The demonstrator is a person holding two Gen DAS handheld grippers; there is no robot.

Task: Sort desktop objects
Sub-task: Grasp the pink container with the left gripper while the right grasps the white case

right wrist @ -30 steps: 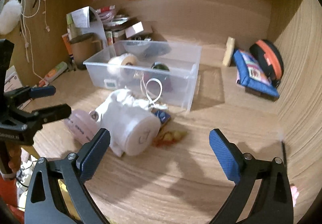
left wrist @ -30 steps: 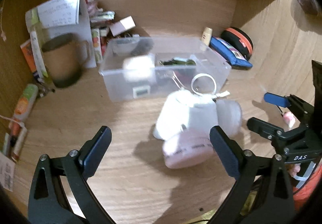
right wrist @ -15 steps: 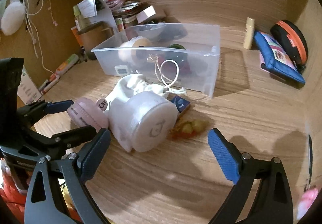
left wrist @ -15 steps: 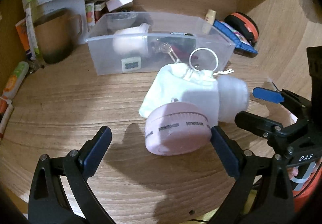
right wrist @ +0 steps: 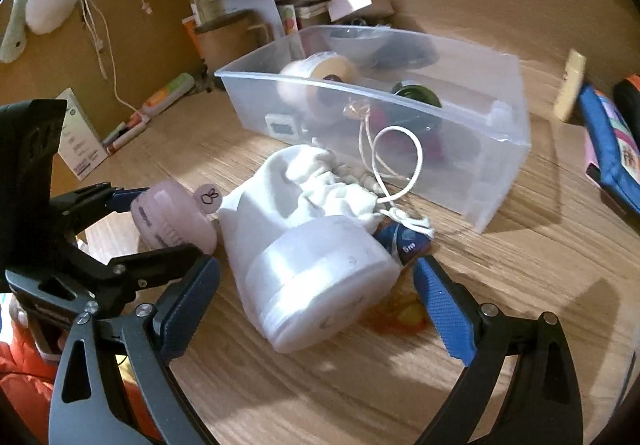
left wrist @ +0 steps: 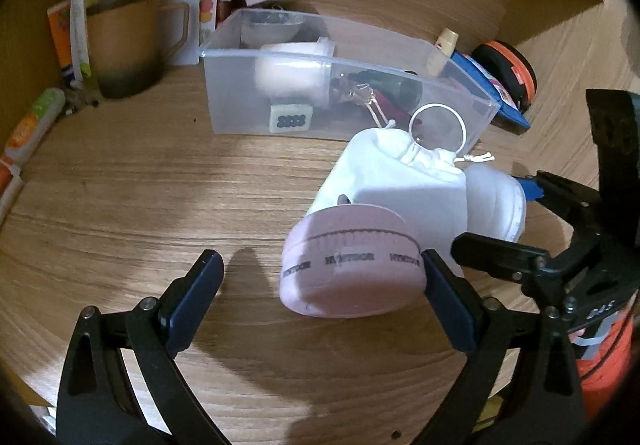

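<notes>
Hidden: contents of the clear plastic storage bin blur through its frosted wall; a white roll and a dark green item are readable, the rest is not.
Cut off: small blue packet and orange-yellow wrapper mostly covered by the white cylinder.
Pink round case: on the wooden desk, leaning against the white drawstring pouch, in front of the bin.
Left gripper: jaws spread wide, holding nothing; pink case sits at its right finger, contact unclear.
Right gripper: jaws apart, holding nothing; white cylinder lies between its fingers, untouched.
</notes>
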